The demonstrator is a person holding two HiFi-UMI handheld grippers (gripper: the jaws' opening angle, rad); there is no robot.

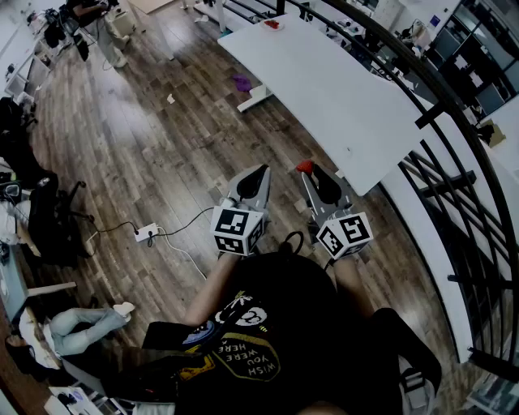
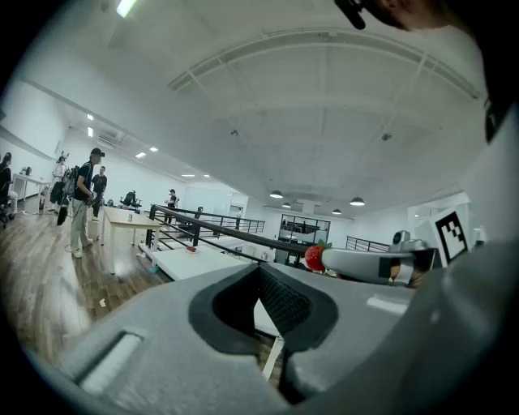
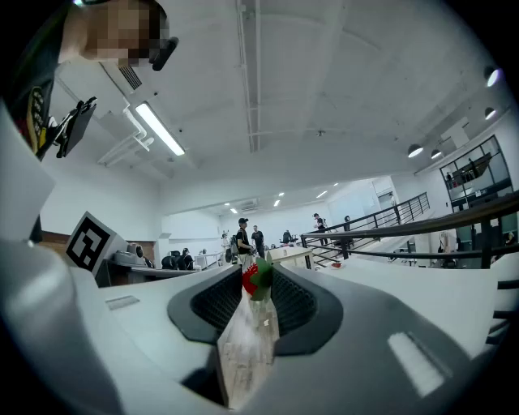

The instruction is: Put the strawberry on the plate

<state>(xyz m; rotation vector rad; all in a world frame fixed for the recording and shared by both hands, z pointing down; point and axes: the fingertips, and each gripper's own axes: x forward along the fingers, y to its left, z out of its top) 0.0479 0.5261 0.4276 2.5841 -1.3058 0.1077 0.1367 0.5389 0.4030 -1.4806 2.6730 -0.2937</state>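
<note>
The red strawberry (image 1: 305, 167) with its green leaves is pinched at the tips of my right gripper (image 1: 308, 170), held in the air just off the near corner of the long white table (image 1: 324, 89). The right gripper view shows the strawberry (image 3: 257, 278) between the two pads. In the left gripper view the strawberry (image 2: 315, 258) pokes out of the right gripper (image 2: 326, 259). My left gripper (image 1: 262, 171) hangs beside it over the wood floor, its jaws together with nothing in them (image 2: 261, 269). A small red thing (image 1: 272, 24) lies at the table's far end; I cannot tell what it is.
A black railing (image 1: 438, 105) runs along the table's right side. On the floor lie a white power strip (image 1: 147, 234) with cables and a purple scrap (image 1: 242, 83). Several people (image 2: 83, 198) stand far off among desks.
</note>
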